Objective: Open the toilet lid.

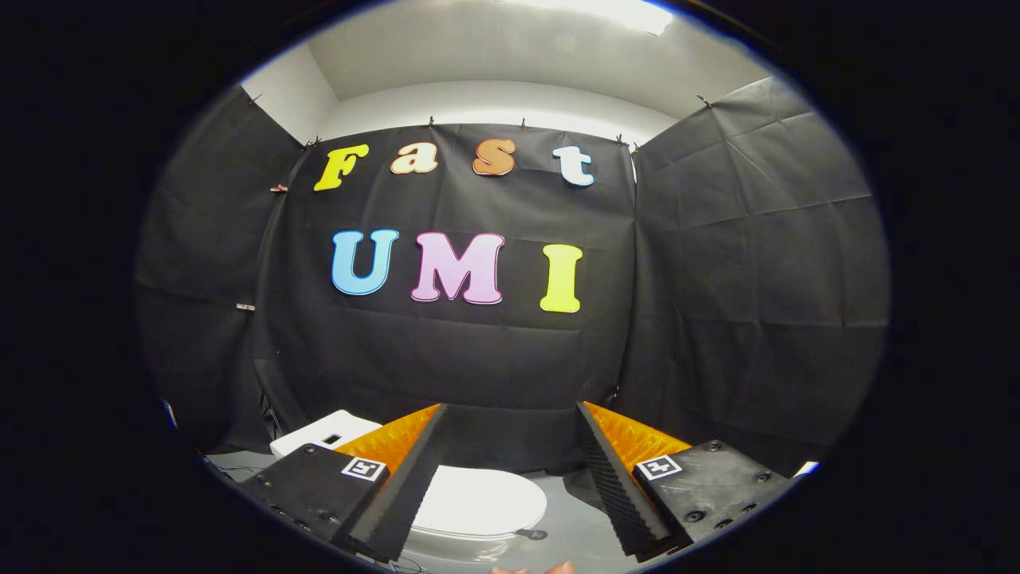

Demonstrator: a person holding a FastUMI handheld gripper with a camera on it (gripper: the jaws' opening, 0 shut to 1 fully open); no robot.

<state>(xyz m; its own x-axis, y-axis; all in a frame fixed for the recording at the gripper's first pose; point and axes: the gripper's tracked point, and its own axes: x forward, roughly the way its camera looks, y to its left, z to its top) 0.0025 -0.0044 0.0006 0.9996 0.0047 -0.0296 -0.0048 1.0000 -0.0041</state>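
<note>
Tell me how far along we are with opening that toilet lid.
Nothing looks done yet: the toilet lid lies flat and closed, below the black cloth wall. In hand: the gripper hovers above it, jaws spread wide, touching nothing. Left: lower the jaws to the lid's edge, catch it and swing it up toward the tank.

- Gripper (511, 414) held level, pointing forward, jaws spread wide with nothing between them.
- Two fingers (414, 470) rising from the lower part of the view, tips tilted apart, each with a black ribbed pad on its inner face and an orange ridged outer side.
- Black mounting blocks at the base of both fingers, each carrying a small square black-and-white marker (363, 468) and visible screw heads.
- Left finger nearer and larger in view than the right.
- Tips of a person's hand (532, 569) just showing below, between the finger bases.
</note>
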